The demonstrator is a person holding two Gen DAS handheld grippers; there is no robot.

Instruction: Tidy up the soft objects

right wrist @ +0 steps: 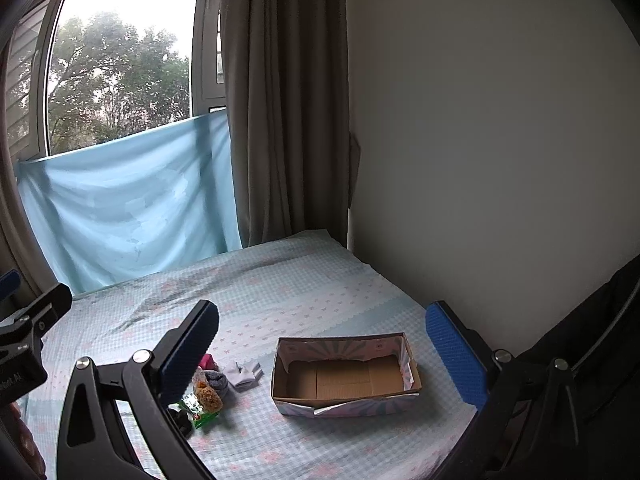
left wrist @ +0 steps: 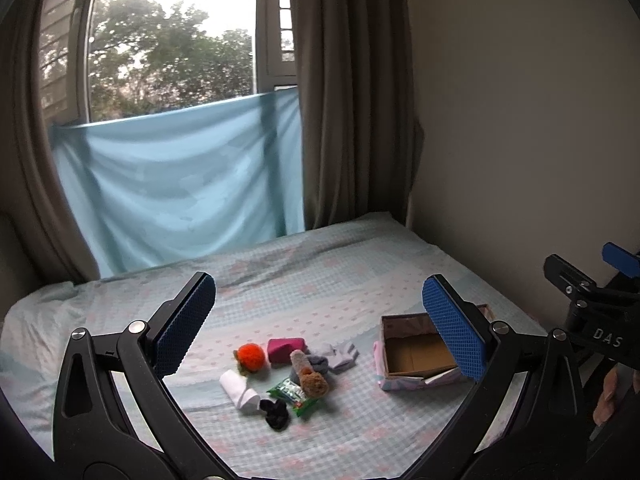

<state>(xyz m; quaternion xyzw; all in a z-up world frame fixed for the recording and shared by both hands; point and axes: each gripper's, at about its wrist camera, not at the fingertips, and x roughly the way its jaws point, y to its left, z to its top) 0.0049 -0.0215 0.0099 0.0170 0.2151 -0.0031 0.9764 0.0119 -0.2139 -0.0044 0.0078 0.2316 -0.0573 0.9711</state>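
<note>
A pile of soft things lies on the bed: an orange pompom [left wrist: 250,357], a pink block [left wrist: 285,349], a white rolled sock [left wrist: 240,391], a black scrunchie [left wrist: 274,412], a brown plush piece [left wrist: 313,380], a grey sock [left wrist: 320,364], a pale glove [left wrist: 341,355] and a green packet [left wrist: 295,394]. An open empty cardboard box [left wrist: 416,356] stands to their right, seen also in the right wrist view [right wrist: 344,376]. My left gripper [left wrist: 320,328] is open above the pile. My right gripper [right wrist: 322,344] is open above the box.
The bed [right wrist: 280,288] has a pale blue checked sheet. A wall [right wrist: 480,160] runs along its right side. A brown curtain [left wrist: 352,100] and a blue cloth [left wrist: 180,184] hang at the window behind.
</note>
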